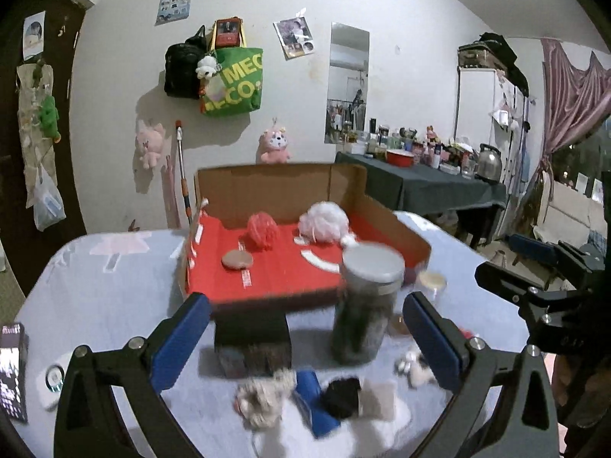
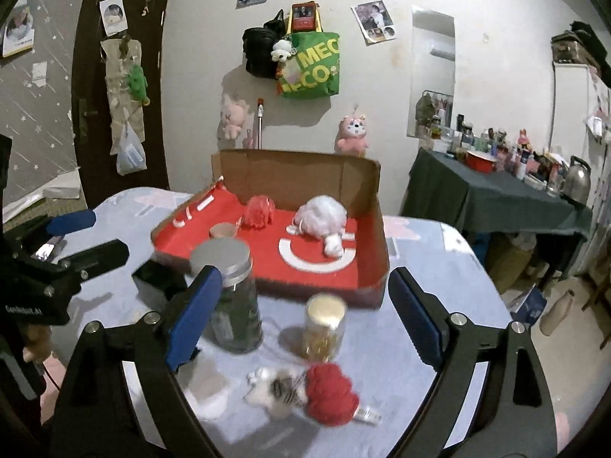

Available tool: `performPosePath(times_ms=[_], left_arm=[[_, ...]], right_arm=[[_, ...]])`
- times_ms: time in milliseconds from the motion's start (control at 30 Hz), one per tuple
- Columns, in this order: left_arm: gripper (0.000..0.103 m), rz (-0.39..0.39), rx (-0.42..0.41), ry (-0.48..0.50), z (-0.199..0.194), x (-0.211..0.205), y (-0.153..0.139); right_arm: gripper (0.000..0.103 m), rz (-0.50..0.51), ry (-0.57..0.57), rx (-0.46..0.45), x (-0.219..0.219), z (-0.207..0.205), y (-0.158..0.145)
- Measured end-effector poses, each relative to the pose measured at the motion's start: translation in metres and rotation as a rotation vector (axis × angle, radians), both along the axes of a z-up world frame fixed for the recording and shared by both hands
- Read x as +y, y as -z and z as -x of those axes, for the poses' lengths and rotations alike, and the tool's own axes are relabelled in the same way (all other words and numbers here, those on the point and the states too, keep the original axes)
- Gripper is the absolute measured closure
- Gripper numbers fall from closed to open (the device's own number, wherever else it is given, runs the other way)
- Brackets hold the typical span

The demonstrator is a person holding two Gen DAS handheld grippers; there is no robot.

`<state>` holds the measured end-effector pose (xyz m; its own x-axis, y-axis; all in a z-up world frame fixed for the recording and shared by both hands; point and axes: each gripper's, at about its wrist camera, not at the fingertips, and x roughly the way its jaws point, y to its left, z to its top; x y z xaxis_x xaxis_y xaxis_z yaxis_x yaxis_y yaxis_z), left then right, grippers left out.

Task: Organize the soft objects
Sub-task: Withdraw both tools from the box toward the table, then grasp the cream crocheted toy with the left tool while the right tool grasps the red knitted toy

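A cardboard box (image 1: 343, 183) with a red floor holds a red mesh pouf (image 1: 262, 233), a white mesh pouf (image 1: 324, 221) and a round beige puff (image 1: 237, 259). My left gripper (image 1: 305, 343) is open over the table's near part, above a fluffy beige ball (image 1: 263, 397), a blue item (image 1: 315, 408) and a black fluffy ball (image 1: 340, 397). My right gripper (image 2: 305, 320) is also open, with nothing pressed between its pads. Below it lie a red pompom (image 2: 330, 393) and a small white plush (image 2: 271, 385). The same box (image 2: 376, 210) stands beyond.
A tall jar with a grey lid (image 1: 366, 297) and a black box (image 1: 252, 336) stand before the cardboard box. A gold-lidded jar (image 2: 324, 328) stands between my right fingers. A phone (image 1: 13, 370) lies at the table's left edge. A cluttered dark-clothed table (image 2: 492, 198) stands at right.
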<state>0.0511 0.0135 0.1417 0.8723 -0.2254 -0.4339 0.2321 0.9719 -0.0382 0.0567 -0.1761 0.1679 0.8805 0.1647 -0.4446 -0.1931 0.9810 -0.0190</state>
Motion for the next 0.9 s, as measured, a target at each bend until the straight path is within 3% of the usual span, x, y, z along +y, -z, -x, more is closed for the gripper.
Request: performPosePath(times_ms=[200,467,767,900], left_arm=[[0.0,-0.021,-0.012,-0.023,0.016,-0.001,0.033],[0.0,0.004,0.102,-0.049,0.005,0.012,0.071],[0.001,0.01,0.153,-0.076,-0.004,0.026,0.084],[0.009,0.01,0.194,-0.078,-0.013,0.031,0.092]], right_arm=[[0.013,0.02,0.058,-0.009,0.004,0.018,0.04],[0.013,-0.008,0.102,0.081,-0.008,0.013,0.085],[0.013,-0.034,0.111,0.141,-0.024,0.002,0.104],[0.014,-0.075,0.11,0.173,-0.037,-0.007,0.11]])
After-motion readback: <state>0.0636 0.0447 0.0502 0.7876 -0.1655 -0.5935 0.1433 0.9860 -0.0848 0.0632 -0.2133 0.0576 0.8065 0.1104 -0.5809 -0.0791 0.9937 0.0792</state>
